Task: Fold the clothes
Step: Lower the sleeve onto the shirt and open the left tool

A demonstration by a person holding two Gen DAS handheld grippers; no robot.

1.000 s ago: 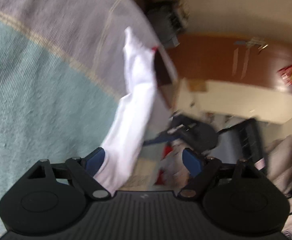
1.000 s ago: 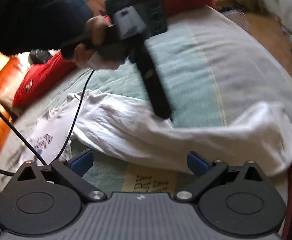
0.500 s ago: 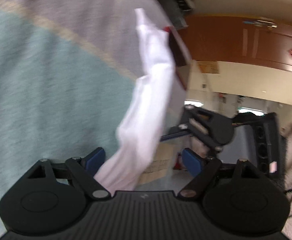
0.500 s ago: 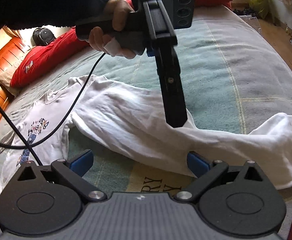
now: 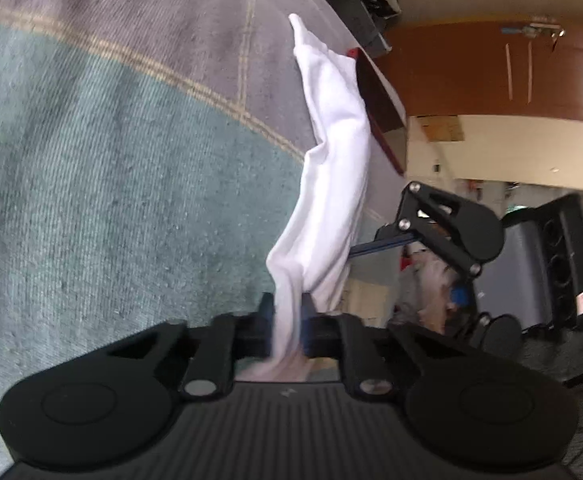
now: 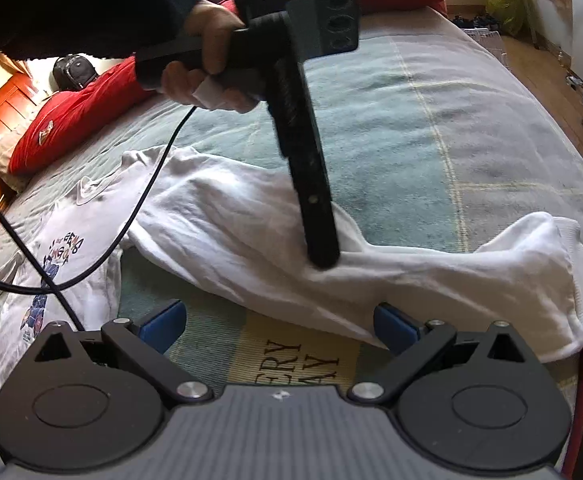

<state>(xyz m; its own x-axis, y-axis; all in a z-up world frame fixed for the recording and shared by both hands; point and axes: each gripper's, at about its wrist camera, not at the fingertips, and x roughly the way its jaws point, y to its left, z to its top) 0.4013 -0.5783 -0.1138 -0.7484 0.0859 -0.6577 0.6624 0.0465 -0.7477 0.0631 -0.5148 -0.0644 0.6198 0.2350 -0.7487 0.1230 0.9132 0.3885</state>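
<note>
Where the left view looks down, the left tool point(image 5: 287, 330), its jaws just closed, pinches a soft white sleeve point(image 5: 331, 184) on the ribbed teal bed point(image 5: 111, 180). Right view: right tool point(image 6: 279, 324) apart, near the crumpled shirt point(image 6: 231, 232).

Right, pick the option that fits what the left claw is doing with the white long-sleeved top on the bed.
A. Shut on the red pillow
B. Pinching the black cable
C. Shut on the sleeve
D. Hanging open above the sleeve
C: in the left wrist view the left claw has just closed, its blue pads pinching the sleeve of the white long-sleeved top, which runs up between them.
</note>
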